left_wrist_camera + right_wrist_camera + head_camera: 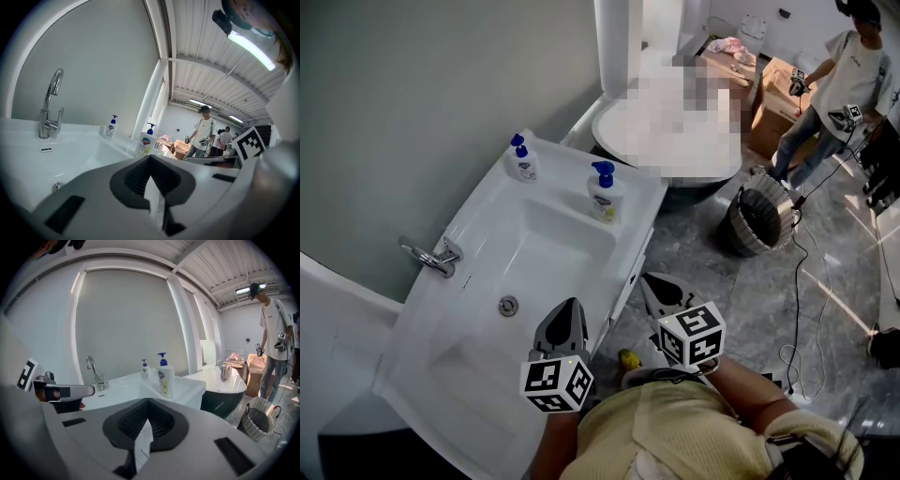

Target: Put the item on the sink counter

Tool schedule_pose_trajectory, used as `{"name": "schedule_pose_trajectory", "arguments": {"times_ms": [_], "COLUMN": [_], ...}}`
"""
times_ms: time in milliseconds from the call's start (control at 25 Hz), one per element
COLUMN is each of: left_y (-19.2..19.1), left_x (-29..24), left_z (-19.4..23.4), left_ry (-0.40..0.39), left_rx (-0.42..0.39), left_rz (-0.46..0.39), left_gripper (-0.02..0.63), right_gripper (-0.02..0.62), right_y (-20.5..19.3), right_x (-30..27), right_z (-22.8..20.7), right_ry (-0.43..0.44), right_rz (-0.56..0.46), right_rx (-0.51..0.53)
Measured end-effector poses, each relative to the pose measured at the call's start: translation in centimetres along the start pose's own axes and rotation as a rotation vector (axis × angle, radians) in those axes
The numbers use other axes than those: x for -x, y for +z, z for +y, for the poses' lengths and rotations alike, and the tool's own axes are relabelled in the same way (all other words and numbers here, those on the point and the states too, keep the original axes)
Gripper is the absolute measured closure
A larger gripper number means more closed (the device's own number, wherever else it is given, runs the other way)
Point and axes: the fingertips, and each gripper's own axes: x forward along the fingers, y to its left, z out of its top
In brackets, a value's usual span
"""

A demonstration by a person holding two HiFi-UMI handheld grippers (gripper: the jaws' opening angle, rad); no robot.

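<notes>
The left gripper [570,309] hovered over the front edge of the sink counter [555,178], its jaws pressed together with nothing between them. The right gripper [654,287] hung just off that edge, above the floor, its jaws likewise closed and empty. Two pump bottles stood upright at the counter's far end, the smaller bottle [523,161] by the wall and the larger bottle [603,193] near the front edge, both well apart from the grippers. The faucet [431,255] sat on the wall side of the basin. Beyond the counter were a bathtub [614,141], a woven basket [759,220] and a standing person [844,84]
</notes>
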Motion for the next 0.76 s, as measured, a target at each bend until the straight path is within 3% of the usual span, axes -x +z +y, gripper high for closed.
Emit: {"name": "schedule_pose_trajectory", "arguments": {"times_ms": [760], "left_y": [0.34], "left_x": [0.1], "left_z": [-0.02], "left_ry": [0.017], "left_rx": [0.022], "left_rz": [-0.015], "left_gripper": [0.577], "right_gripper": [0.572], "right_y": [0.63], "right_x": [0.05], "right_z": [0.02], "right_ry": [0.016], "right_rz": [-0.001], "right_rx": [0.007]}}
